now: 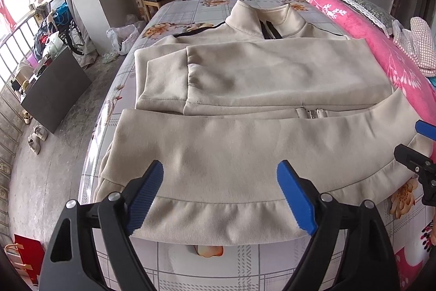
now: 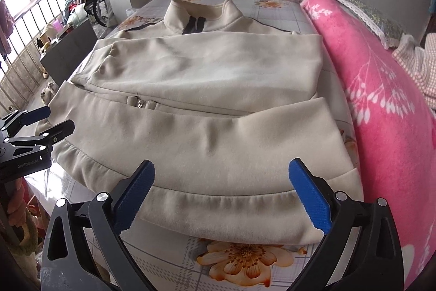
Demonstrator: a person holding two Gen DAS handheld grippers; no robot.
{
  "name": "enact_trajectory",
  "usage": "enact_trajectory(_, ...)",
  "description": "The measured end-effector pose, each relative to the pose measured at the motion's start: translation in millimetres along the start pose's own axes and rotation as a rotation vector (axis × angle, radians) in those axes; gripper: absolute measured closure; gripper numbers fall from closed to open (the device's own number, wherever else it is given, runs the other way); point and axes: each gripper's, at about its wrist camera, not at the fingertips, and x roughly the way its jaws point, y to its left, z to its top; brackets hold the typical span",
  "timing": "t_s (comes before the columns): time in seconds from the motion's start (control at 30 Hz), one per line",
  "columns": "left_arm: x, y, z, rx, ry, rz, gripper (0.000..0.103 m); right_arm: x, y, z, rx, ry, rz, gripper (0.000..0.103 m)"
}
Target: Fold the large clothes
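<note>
My left gripper and right gripper both angle down over the near hem of the cream jacket, jaws spread wide with nothing clamped. The jacket lies on the floral bedsheet, sleeves folded across its front. I read "GenRobot.AI" on the left gripper's body.

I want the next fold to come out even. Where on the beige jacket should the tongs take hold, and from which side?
Probably the ribbed hem band of the beige jacket, one pair of tongs near each end, coming from the near bed edge. The band lies flat and nearest, both sleeves are already folded across the chest, and both tongs hang open over it.
</note>
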Motion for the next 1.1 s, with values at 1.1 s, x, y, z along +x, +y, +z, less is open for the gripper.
enact_trajectory(1.1,69,21,24,-0.039,0.054,-0.033,0.005,71,5,23,-0.096,0.157,0.017,0.008)
